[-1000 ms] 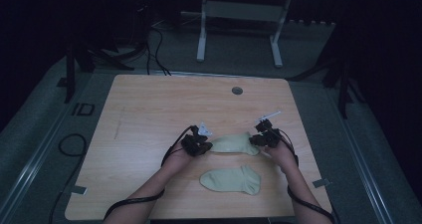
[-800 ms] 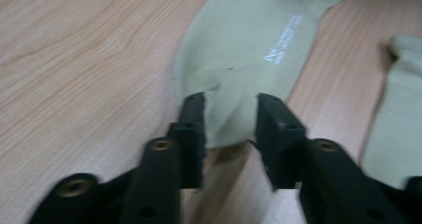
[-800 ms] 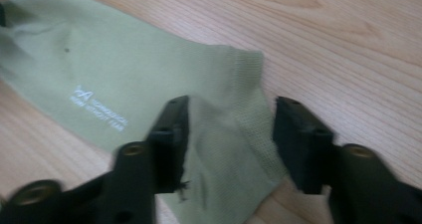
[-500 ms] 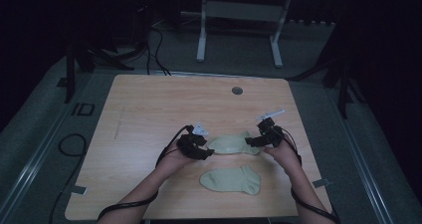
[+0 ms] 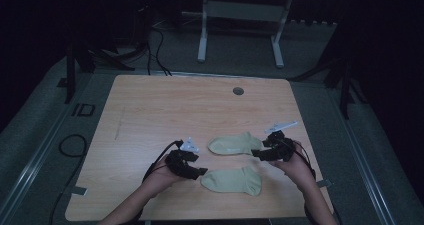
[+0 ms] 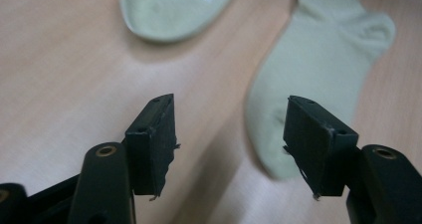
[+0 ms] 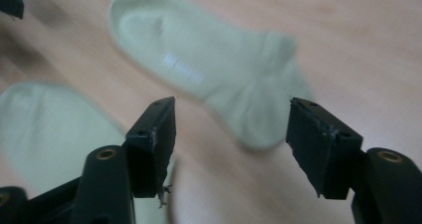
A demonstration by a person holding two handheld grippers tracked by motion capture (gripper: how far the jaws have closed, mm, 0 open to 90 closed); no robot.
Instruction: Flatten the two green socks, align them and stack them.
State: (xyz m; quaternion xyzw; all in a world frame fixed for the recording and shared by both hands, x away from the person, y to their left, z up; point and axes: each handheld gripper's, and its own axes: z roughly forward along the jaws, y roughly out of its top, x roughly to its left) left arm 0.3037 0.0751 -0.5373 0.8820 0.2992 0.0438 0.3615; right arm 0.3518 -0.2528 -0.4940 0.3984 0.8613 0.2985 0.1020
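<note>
Two pale green ankle socks lie flat on the wooden table [image 5: 175, 105]. The far sock [image 5: 235, 144] lies between my hands and the near sock [image 5: 232, 180] sits just in front of it. My left gripper [image 5: 201, 172] hovers at the near sock's toe end, open; its jaws have just been opening, with nothing between them. In the left gripper view the gripper [image 6: 231, 129] looks past the near sock [image 6: 318, 69] toward the far sock [image 6: 174, 7]. My right gripper [image 5: 256, 153] hangs by the far sock's cuff, open; its jaws have just been closing a little, on bare air. The right gripper view shows this gripper [image 7: 231, 129] above the far sock [image 7: 214, 64].
A round grommet hole [image 5: 238, 91] sits near the table's far edge. A white desk frame [image 5: 240, 15] stands on the floor beyond the table. Cables trail from both grippers toward the front edge. In the right gripper view the near sock [image 7: 50, 134] lies at the left.
Both grippers have let go of the far sock and drawn back, the left one leftward and nearer, the right one rightward. Both sets of jaws now stand apart.
</note>
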